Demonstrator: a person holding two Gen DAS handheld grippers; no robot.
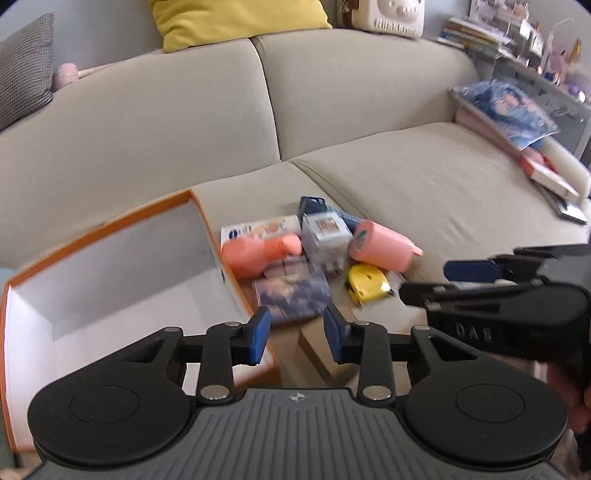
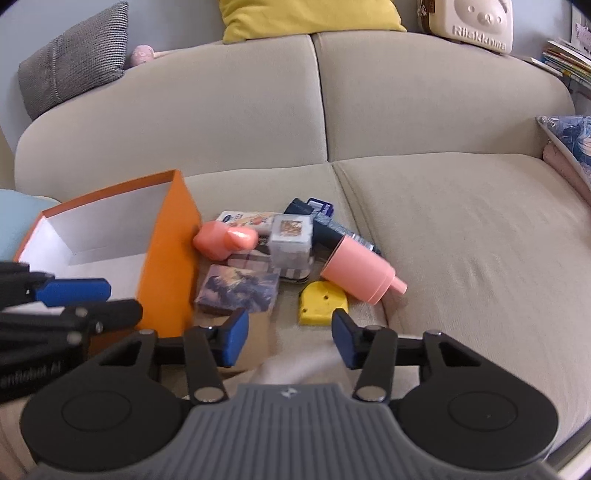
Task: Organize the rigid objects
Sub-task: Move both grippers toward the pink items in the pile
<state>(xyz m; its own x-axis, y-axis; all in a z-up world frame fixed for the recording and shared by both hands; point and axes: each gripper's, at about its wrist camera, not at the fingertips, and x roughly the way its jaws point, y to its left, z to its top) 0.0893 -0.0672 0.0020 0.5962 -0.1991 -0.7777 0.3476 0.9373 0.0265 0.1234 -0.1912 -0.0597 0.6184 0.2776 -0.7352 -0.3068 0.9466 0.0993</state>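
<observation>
An open orange box [image 1: 110, 236] [image 2: 166, 258] with a white inside stands on the beige sofa seat. Right of it lies a pile: a pink bottle [image 1: 258, 253] [image 2: 225, 240], a pink cylinder with a nozzle [image 1: 384, 245] [image 2: 360, 275], a grey cube [image 1: 327, 230] [image 2: 291, 242], a yellow tape measure [image 1: 367, 282] [image 2: 323, 302], a picture box [image 1: 291, 293] [image 2: 238, 290], a dark blue case [image 1: 312, 205] [image 2: 314, 212]. My left gripper [image 1: 297, 332] is open and empty, just short of the pile. My right gripper [image 2: 290, 339] is open and empty, in front of the tape measure.
A tan block [image 1: 325, 354] [image 2: 255, 339] lies under the grippers. Books and a blue magazine [image 1: 509, 107] are stacked on the sofa's right end. A yellow cushion [image 2: 310, 14] and a grey cushion [image 2: 74, 59] rest on the sofa back.
</observation>
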